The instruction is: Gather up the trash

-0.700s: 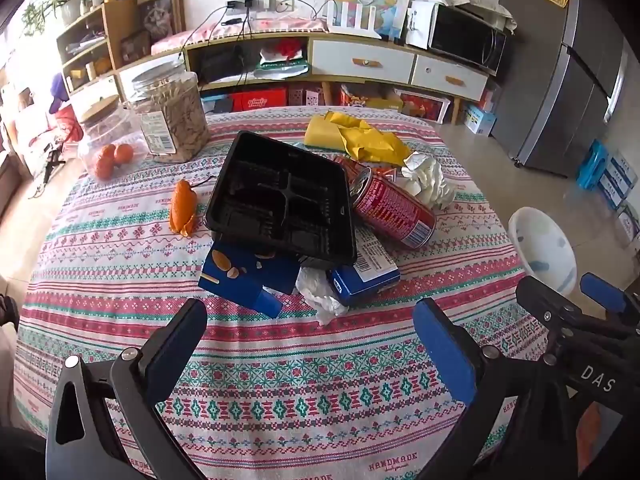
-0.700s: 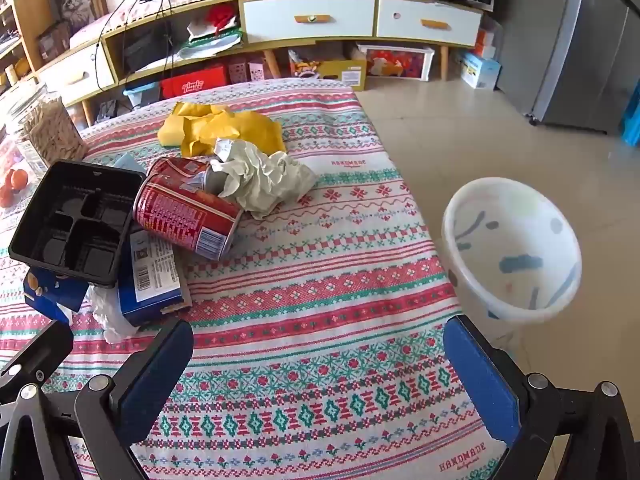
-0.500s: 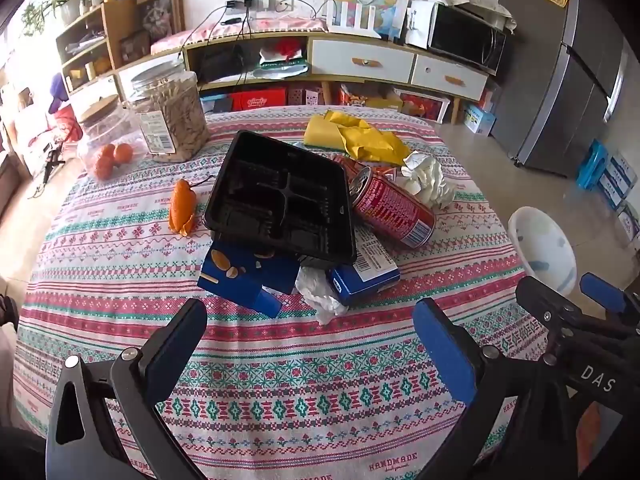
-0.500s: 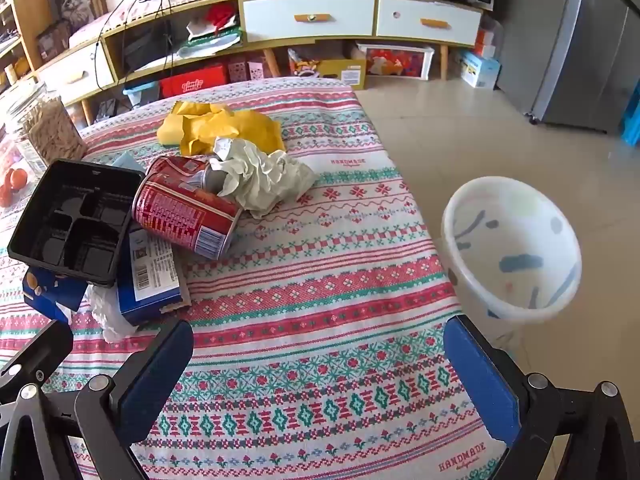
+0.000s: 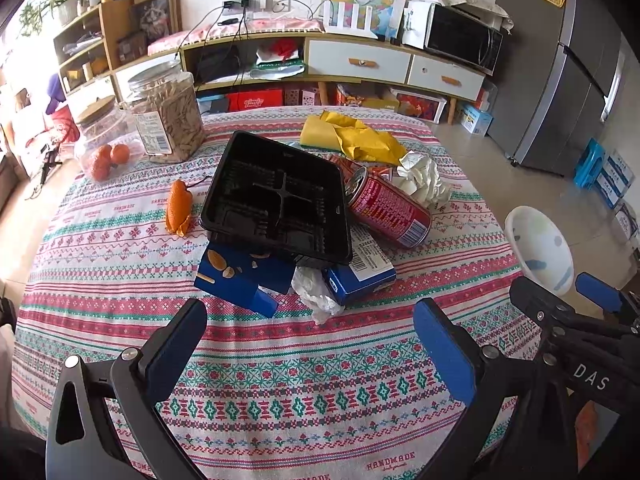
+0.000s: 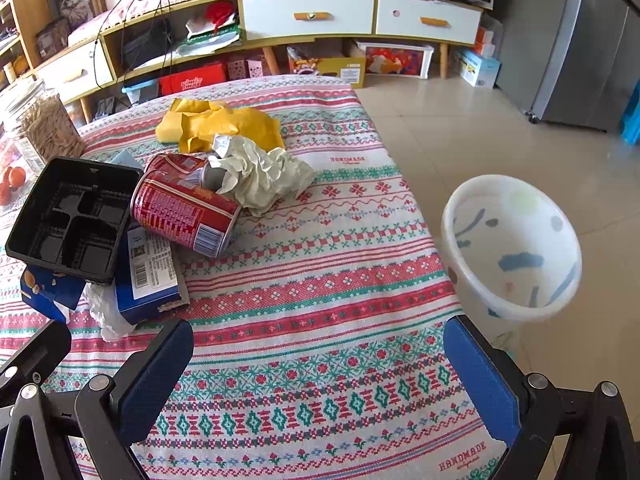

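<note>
both the left tool (image 5: 310,344) and right tool (image 6: 318,364) hover spread wide and hold nothing above the near edge of the desk (image 6: 320,300). the trash sits mid-desk: a black tray (image 5: 276,200) atop blue boxes (image 5: 360,276), touching a red can (image 5: 388,210) beside crumpled paper (image 5: 424,180). a white bin (image 6: 512,240) stands on the floor just beside the desk.

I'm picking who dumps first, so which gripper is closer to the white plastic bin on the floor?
Right. The right gripper has the white plastic bin just ahead-right; the left gripper sits farther left.
</note>
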The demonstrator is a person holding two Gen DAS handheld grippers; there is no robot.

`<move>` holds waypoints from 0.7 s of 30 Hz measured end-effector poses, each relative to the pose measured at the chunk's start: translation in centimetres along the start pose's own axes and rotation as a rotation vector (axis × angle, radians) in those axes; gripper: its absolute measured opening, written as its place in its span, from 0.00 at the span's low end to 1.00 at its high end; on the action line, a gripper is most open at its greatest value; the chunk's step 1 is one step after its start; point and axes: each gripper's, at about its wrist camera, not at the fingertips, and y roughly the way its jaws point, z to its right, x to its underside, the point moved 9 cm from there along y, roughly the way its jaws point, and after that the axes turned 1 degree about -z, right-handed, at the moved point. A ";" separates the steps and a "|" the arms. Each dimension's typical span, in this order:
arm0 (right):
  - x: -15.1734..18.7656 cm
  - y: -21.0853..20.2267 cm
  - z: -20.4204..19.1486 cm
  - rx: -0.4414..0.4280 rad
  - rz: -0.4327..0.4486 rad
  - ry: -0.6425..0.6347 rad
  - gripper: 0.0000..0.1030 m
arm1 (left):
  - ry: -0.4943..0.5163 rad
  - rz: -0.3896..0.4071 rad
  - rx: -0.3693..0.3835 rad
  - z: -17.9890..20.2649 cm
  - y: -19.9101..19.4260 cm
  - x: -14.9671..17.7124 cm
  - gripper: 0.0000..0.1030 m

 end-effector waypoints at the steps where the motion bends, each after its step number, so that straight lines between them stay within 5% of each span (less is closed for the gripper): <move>1: 0.0 0.0 0.0 -0.001 0.000 0.001 1.00 | 0.000 0.001 0.000 0.0 0.0 0.0 1.00; 16: 0.0 0.1 -0.2 -0.017 -0.010 0.002 1.00 | -0.001 -0.003 0.002 0.0 0.1 0.0 1.00; 21: -0.5 0.9 -1.5 -0.117 -0.072 -0.021 1.00 | -0.013 -0.011 0.016 -1.6 0.3 -1.2 1.00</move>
